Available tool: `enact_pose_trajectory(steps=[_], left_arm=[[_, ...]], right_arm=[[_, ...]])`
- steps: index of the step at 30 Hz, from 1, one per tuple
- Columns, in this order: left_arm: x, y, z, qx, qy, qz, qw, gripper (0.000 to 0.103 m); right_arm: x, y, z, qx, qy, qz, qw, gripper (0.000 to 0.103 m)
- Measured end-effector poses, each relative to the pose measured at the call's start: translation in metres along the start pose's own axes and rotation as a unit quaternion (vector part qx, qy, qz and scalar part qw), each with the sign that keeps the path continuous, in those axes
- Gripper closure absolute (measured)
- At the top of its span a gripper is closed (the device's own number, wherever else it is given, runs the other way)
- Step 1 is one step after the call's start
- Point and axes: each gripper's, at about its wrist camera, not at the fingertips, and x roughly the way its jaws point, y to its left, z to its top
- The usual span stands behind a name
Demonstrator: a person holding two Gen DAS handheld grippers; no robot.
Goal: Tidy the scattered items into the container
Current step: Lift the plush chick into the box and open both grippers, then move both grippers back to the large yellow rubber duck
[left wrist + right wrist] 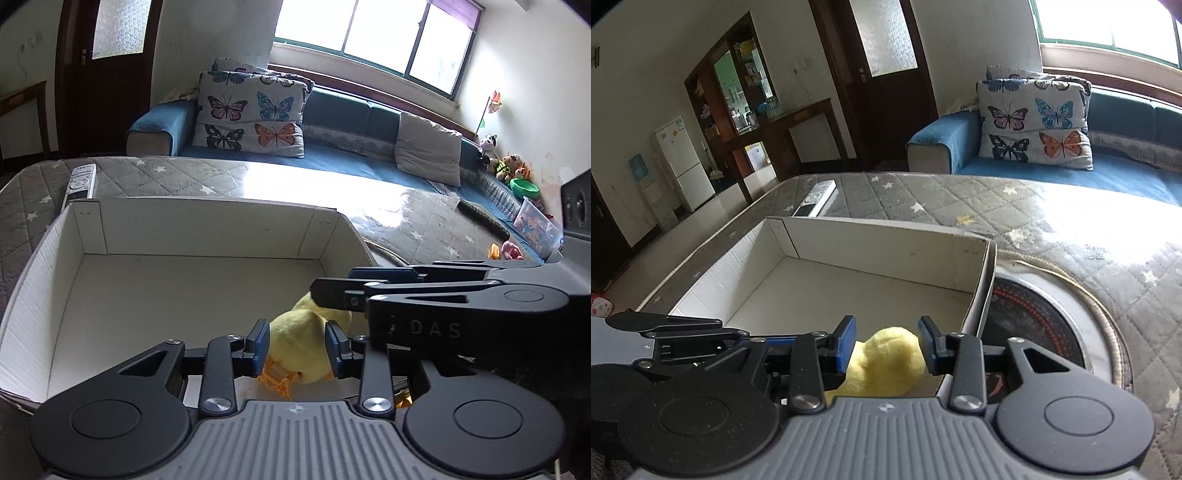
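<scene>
Left gripper (297, 347) has its blue pads either side of a yellow plush duck (303, 343), w/ orange feet showing below; jaws partly closed and pads look to touch the plush, so it seems held. Right gripper (886, 345) is set likewise on the duck's (886, 360) other end, pads against the fuzz. In the left view the right gripper's body reads "DAS". Duck sits at the near right corner of the white cardboard box (88, 229), over its floor. Box rests on a grey star-quilted table cover (960, 199); a remote (815, 198) lies just behind the box, its keys too small to read.
</scene>
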Motion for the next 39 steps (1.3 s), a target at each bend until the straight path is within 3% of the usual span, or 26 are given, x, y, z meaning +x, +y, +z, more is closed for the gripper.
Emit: enact_pose_trajectory(steps=[3, 11, 22, 30, 39], left_arm=[[-0.007, -0.001, 0.001, 0.001, -0.006, 0.004, 1.0000, 0.067], [-0.036, -0.012, -0.004, 0.007, -0.031, 0.005, 0.9995, 0.067], [-0.074, -0.032, -0.030, 0.021, -0.045, -0.001, 0.9988, 0.067], [-0.093, -0.041, -0.067, 0.030, -0.036, -0.001, 0.9989, 0.067], [-0.103, -0.048, -0.109, 0.022, -0.007, -0.011, 0.9997, 0.067]], right_arm=[[-0.009, 0.003, 0.001, -0.006, -0.010, -0.004, 1.000, 0.061], [-0.048, 0.008, -0.002, -0.017, -0.041, -0.005, 0.999, 0.059], [-0.100, 0.015, -0.033, -0.023, -0.064, -0.010, 0.998, 0.058], [-0.109, 0.016, -0.058, -0.016, -0.045, -0.002, 0.999, 0.058], [-0.084, 0.023, -0.079, -0.006, 0.008, 0.024, 1.000, 0.058]])
